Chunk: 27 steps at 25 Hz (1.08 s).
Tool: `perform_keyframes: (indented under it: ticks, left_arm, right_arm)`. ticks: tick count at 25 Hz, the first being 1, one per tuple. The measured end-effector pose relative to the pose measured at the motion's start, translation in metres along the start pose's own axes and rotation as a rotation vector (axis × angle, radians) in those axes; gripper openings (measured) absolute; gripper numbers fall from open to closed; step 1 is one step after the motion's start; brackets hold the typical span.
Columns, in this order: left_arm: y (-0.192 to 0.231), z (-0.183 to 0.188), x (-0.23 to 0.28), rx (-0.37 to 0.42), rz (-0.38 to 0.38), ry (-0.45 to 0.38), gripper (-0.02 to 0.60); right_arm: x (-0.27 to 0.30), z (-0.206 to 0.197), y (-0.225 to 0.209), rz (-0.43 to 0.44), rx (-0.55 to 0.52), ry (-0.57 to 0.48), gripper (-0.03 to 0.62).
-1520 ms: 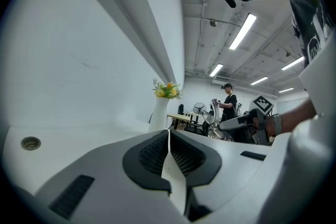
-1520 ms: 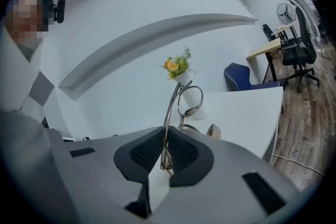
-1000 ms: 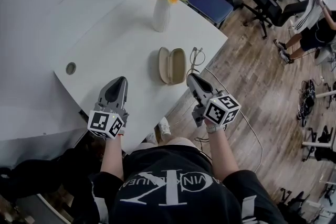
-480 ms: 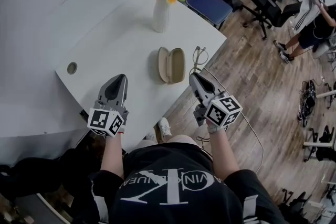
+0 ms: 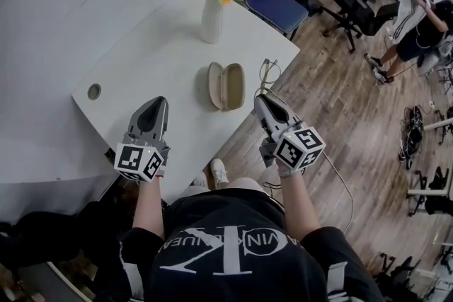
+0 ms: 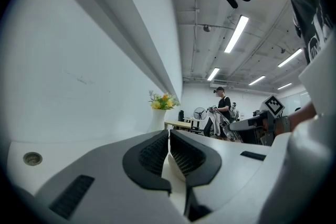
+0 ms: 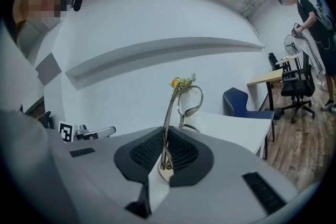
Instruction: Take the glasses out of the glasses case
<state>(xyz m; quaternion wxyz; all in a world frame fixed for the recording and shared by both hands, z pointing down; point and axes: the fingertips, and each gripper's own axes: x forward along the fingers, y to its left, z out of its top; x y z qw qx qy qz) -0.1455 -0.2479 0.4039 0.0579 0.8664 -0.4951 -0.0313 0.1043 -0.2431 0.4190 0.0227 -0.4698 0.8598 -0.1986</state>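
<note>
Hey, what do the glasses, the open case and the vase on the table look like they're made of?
The glasses: thin metal wire frame, shiny, since it glints silver. The case: probably a hard shell with a smooth beige, leather-like surface; it looks matte and keeps its shape. The vase: likely glazed ceramic, being white and opaque.

The only print I could read stood on the wearer's black T-shirt: a big white CK logo, upside down, crossed by small, partly legible Calvin Klein lettering.
</note>
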Motion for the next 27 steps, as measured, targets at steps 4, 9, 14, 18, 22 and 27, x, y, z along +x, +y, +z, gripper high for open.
perform_keyframes:
  ticks: [4,9,14,18,22,27]
  left_arm:
    - [0.001,0.002,-0.003,0.003,0.007,-0.004,0.026]
    - [0.001,0.003,-0.005,0.006,0.011,-0.005,0.026]
    - [0.001,0.002,-0.005,0.006,0.011,0.000,0.026]
    - [-0.001,0.000,-0.004,0.005,0.006,0.003,0.026]
    - [-0.004,0.000,-0.005,0.005,0.001,0.004,0.026]
    - [-0.007,0.001,-0.003,-0.003,0.003,0.011,0.025]
  right_arm:
    - [-0.001,0.002,0.002,0.001,0.000,-0.011,0.040]
    - [-0.003,0.003,0.002,0.000,0.001,-0.017,0.040]
    - [-0.004,0.003,0.002,-0.004,0.004,-0.020,0.040]
    - [-0.007,0.002,0.000,-0.013,0.006,-0.024,0.040]
    - [-0.012,0.001,-0.001,-0.021,0.014,-0.027,0.040]
    - [-0.014,0.001,-0.005,-0.029,0.017,-0.026,0.040]
